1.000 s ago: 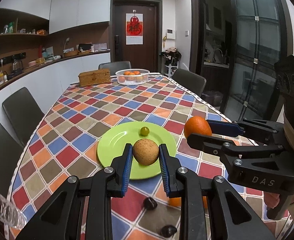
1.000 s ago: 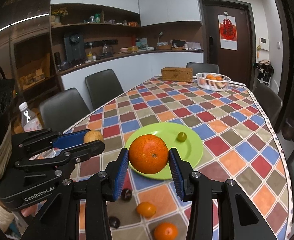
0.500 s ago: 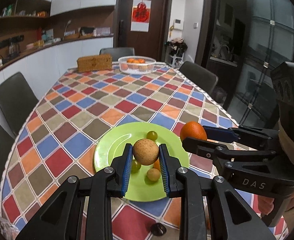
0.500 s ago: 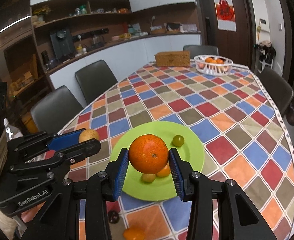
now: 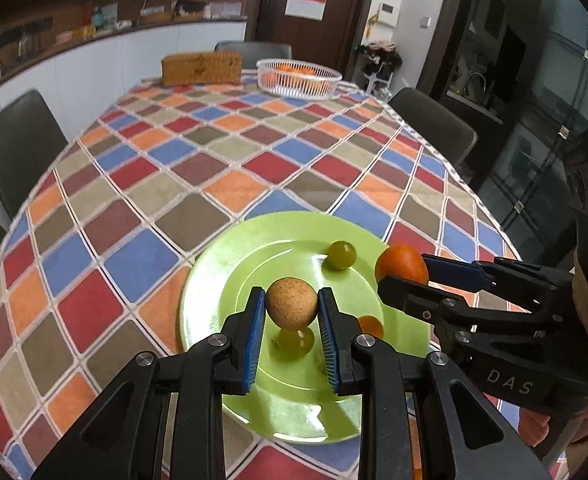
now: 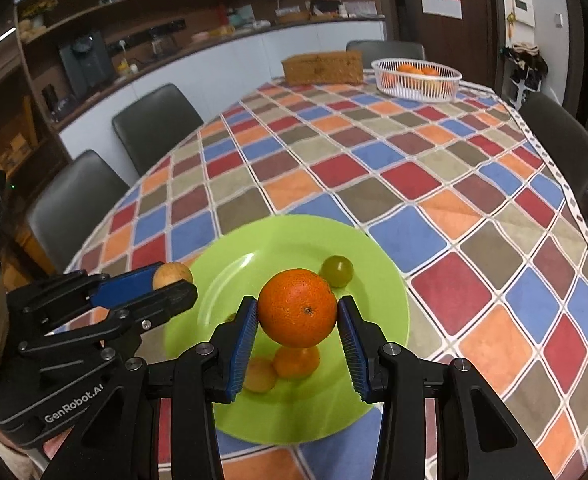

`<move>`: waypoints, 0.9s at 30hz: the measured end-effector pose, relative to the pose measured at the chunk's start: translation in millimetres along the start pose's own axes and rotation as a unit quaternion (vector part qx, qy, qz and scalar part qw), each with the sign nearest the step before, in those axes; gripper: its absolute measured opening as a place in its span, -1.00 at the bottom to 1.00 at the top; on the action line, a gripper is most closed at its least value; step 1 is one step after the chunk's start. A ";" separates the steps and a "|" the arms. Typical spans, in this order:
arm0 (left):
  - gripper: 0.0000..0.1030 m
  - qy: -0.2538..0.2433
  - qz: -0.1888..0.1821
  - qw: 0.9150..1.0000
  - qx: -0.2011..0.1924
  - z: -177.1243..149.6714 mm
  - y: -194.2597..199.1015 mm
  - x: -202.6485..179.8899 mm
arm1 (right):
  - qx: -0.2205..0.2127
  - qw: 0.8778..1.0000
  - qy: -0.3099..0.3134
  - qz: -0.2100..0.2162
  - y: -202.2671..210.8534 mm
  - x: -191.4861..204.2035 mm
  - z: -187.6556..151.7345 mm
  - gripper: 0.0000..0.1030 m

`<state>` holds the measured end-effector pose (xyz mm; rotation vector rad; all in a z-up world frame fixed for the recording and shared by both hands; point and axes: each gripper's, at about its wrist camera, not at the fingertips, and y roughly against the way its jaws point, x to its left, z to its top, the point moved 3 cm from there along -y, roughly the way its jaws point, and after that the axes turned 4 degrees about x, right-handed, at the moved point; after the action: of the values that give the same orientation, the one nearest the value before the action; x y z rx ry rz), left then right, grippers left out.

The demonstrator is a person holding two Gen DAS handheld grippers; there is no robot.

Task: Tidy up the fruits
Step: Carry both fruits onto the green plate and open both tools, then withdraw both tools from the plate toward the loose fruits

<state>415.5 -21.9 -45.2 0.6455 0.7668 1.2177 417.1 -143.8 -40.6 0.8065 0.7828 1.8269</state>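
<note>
My left gripper (image 5: 291, 306) is shut on a round tan fruit (image 5: 291, 303) and holds it above the green plate (image 5: 253, 260). My right gripper (image 6: 298, 314) is shut on a large orange (image 6: 297, 313), also above the green plate (image 6: 229, 276). On the plate lie a green grape (image 5: 342, 255), a second green grape (image 5: 295, 342) under the tan fruit, and a small orange fruit (image 5: 371, 326). The right wrist view shows the green grape (image 6: 337, 271), a small orange fruit (image 6: 297, 361) and a yellowish fruit (image 6: 258, 376) on the plate.
A checked tablecloth (image 5: 221, 168) covers the table. At the far end stand a white basket of oranges (image 5: 298, 78) and a wicker box (image 5: 201, 67). Dark chairs (image 5: 15, 152) stand around the table, one at the right side (image 6: 562, 144).
Both grippers moved forward over the plate with their fruits still held. The plate now sits closer and lower in both views, and more small fruits on it show.
</note>
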 end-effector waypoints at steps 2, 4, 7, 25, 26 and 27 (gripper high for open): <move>-0.48 0.006 0.000 1.000 0.013 -0.1 -11.5 4.2 | 0.011 1.000 -0.002 -0.003 -9.4 -3.1 1.4 -0.18; -0.48 0.009 0.001 1.000 0.020 0.5 -19.2 6.9 | 0.021 1.000 -0.005 -0.005 -16.6 -6.3 2.0 -0.18; -0.48 0.014 0.001 0.999 0.033 0.4 -28.0 10.2 | 0.033 0.999 -0.011 -0.009 -25.5 -10.1 1.8 -0.18; -0.39 -0.041 0.035 0.998 -0.015 -10.8 23.6 -9.6 | -0.002 1.000 -0.008 -0.012 10.7 -8.3 -10.6 -0.11; -0.36 -0.044 0.035 0.998 -0.021 -13.4 31.2 -12.3 | -0.008 1.000 -0.005 -0.013 17.6 -6.3 -13.2 -0.11; -0.36 -0.044 0.036 0.998 -0.026 -15.4 36.4 -14.2 | -0.015 1.000 -0.003 -0.013 25.3 -4.3 -16.0 -0.11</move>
<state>379.9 -26.9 -23.3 0.6850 0.6401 1.2627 393.0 -158.9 -30.5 0.7791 0.7556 1.8090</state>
